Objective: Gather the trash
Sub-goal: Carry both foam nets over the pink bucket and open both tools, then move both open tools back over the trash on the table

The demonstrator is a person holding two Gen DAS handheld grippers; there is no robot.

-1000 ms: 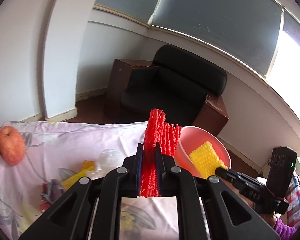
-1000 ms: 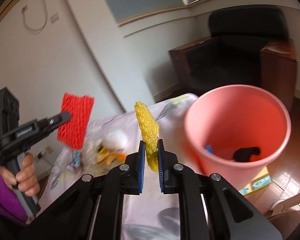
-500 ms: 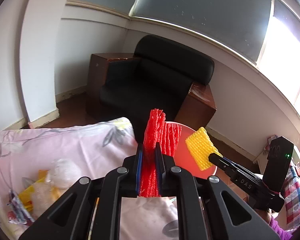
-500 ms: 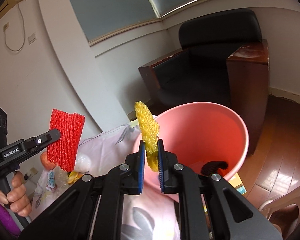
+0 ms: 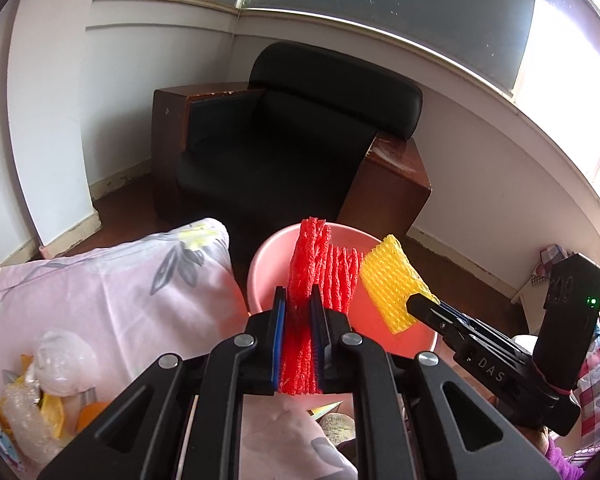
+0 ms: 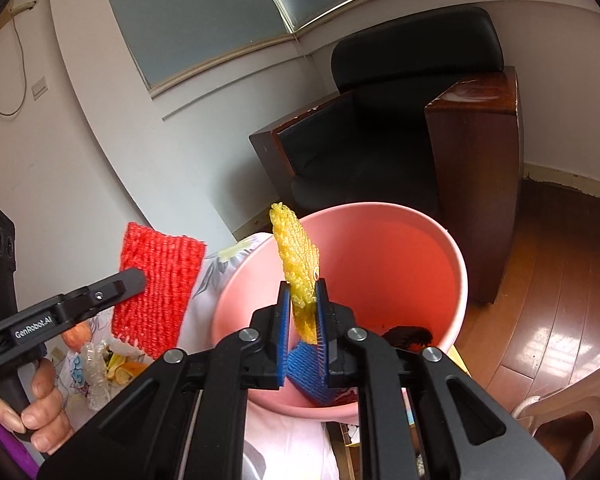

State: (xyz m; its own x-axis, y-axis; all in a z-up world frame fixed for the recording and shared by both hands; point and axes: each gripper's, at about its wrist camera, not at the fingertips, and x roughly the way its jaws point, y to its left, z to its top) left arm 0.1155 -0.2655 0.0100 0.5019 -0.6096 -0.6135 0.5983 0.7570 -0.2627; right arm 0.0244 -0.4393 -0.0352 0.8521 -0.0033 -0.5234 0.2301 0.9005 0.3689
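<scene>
Left wrist: L gripper (image 5: 298,308) clamps red net (image 5: 320,264).

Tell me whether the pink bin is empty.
Not empty: the pink bin already holds a dark scrap at its bottom.

Bin (image 6: 456,276) stands before the armchair (image 6: 380,136) and just beside the cloth-covered table (image 5: 112,280), a foam net (image 6: 296,268) over its mouth, a second foam net (image 6: 156,288) left of it, litter (image 5: 48,392) lying on the cloth.
</scene>
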